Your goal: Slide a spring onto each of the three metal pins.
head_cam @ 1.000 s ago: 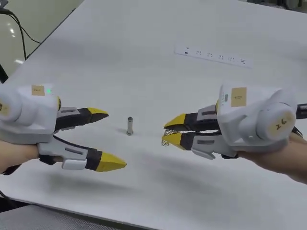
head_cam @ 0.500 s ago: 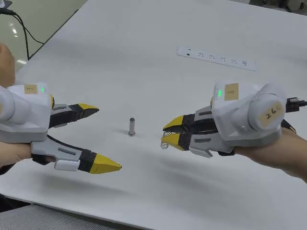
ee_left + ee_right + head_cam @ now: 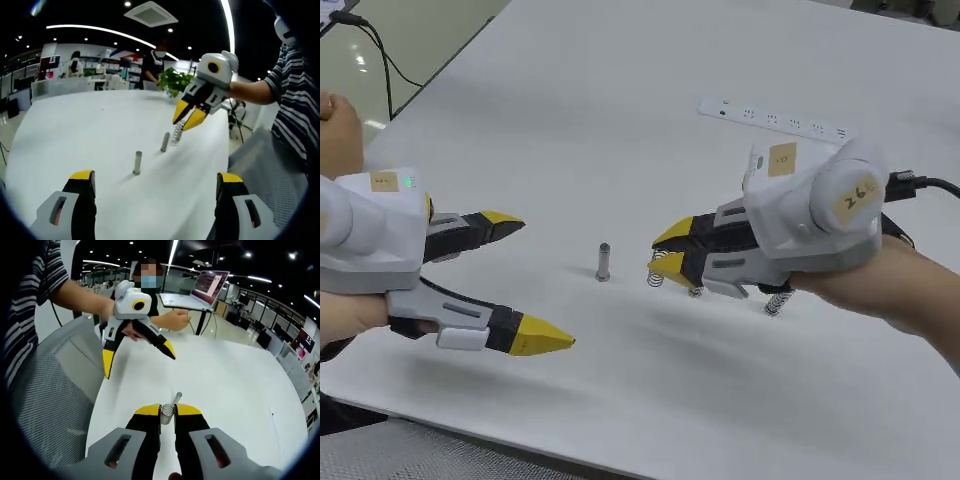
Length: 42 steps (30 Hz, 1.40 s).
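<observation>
A white table spans the head view. Right of centre, the right gripper has its jaws closed on a spring, just right of an upright metal pin at centre. At lower left, the left gripper is empty, its jaws spread wide. Another spring lies beneath the right gripper's body. A power strip sits at upper right.

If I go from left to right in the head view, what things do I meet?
Left gripper → pin → right gripper, which holds a spring.
</observation>
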Tool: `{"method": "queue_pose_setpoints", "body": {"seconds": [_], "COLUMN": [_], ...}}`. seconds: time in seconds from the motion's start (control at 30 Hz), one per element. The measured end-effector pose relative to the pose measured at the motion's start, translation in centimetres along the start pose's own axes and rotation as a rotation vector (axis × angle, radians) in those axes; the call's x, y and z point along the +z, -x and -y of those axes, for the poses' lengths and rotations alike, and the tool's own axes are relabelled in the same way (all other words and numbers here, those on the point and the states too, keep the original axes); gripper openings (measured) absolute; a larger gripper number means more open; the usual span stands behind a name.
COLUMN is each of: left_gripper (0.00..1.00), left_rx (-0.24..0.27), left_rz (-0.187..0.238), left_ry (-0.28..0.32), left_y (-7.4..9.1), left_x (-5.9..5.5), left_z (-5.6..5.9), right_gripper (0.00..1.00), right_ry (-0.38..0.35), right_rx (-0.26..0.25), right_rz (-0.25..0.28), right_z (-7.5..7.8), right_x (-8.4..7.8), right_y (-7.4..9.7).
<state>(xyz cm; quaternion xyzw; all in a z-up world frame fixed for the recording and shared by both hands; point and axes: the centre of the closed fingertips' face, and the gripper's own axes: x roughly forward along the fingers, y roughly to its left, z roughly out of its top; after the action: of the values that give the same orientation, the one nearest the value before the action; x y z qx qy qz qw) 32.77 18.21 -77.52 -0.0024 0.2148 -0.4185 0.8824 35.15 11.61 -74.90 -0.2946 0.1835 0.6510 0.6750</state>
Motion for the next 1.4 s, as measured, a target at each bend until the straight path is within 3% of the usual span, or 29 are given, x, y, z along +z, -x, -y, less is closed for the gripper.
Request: {"method": "queue_pose_setpoints", "body": {"seconds": [0.27,0.7,1.4], "left_gripper": [0.98,0.98,0.98], "left_rx": [-0.001,-0.007,0.004], "left_rz": [0.003,0.002,0.01], "left_ry": [0.002,0.004,0.013], "left_y": [0.0,-0.1,0.2], "left_x": [-0.1,0.0,0.2], "left_z": [0.0,0.1,-0.2], "right_gripper": [0.06,0.06,0.06], "right_ry": [0.004,-0.069,-0.081], "right_rx": [-0.013,-0.035,-0.021], "right_rz": [0.006,0.056,0.036], "right_z": [1.2,2.7,2.5], "right_x": [1.0,2.4,2.2], "right_y": [-1.3,-3.3,-5.4]}}
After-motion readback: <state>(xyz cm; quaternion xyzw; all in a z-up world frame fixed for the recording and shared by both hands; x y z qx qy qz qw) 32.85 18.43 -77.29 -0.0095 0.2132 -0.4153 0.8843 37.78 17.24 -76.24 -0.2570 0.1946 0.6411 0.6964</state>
